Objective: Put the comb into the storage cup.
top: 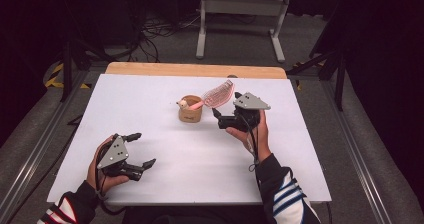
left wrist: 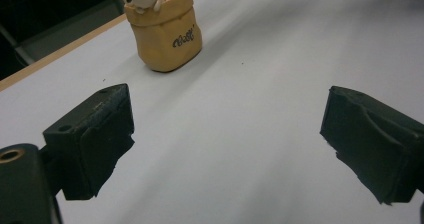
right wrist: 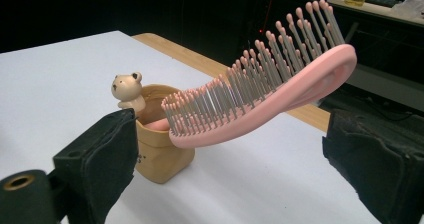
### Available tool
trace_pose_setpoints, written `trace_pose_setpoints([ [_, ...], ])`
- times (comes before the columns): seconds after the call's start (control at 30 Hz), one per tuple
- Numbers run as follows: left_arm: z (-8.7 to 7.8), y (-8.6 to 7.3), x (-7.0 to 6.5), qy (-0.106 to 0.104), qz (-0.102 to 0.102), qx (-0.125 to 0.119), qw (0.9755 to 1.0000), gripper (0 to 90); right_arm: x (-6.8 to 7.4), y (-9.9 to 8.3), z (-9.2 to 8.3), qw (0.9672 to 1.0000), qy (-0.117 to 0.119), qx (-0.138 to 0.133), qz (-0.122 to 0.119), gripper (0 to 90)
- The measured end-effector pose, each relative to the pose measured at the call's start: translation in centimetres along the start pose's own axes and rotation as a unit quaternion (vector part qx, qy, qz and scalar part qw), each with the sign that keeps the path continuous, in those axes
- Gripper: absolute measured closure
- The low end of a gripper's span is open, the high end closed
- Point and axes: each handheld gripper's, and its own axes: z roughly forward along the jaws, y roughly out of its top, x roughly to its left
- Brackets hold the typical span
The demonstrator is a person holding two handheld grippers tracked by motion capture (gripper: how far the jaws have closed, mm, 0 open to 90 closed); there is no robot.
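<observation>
A tan pouch-shaped holder (top: 190,112) (left wrist: 165,34) (right wrist: 159,149) with a small bear figure (right wrist: 127,90) on its rim stands mid-table. A pink hairbrush (top: 216,96) (right wrist: 260,96) stands in it handle down, its bristled head leaning out to the right. My right gripper (top: 226,110) (right wrist: 230,169) is open just right of the holder, its jaws either side of the brush head without touching it. My left gripper (top: 141,151) (left wrist: 227,149) is open near the front left of the table, with nothing between its jaws.
The white table top (top: 165,154) has a wooden strip (top: 195,70) along its far edge. Beyond it are a white table frame (top: 242,19) and cables (top: 155,31) on the floor. Metal rails (top: 30,154) run along both sides.
</observation>
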Motion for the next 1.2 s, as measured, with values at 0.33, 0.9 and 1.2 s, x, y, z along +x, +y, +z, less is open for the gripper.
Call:
trace_pose_setpoints([
  [0.33, 0.0, 0.0, -0.1, -0.001, 0.002, 0.002, 1.0, 7.6, -0.4, 0.0, -1.6, 0.9998, 0.004, -0.02, -0.005, 7.3],
  [0.9, -0.1, 0.0, -0.2, -0.003, 0.005, 0.002, 1.0, 7.6, 0.5, -0.1, -3.8, 0.9981, 0.013, -0.03, -0.052, 6.0],
  [1.2, -0.1, 0.0, -0.2, -0.002, 0.005, 0.002, 1.0, 7.6, 0.8, -0.1, -4.5, 0.9974, 0.016, -0.034, -0.061, 5.9],
])
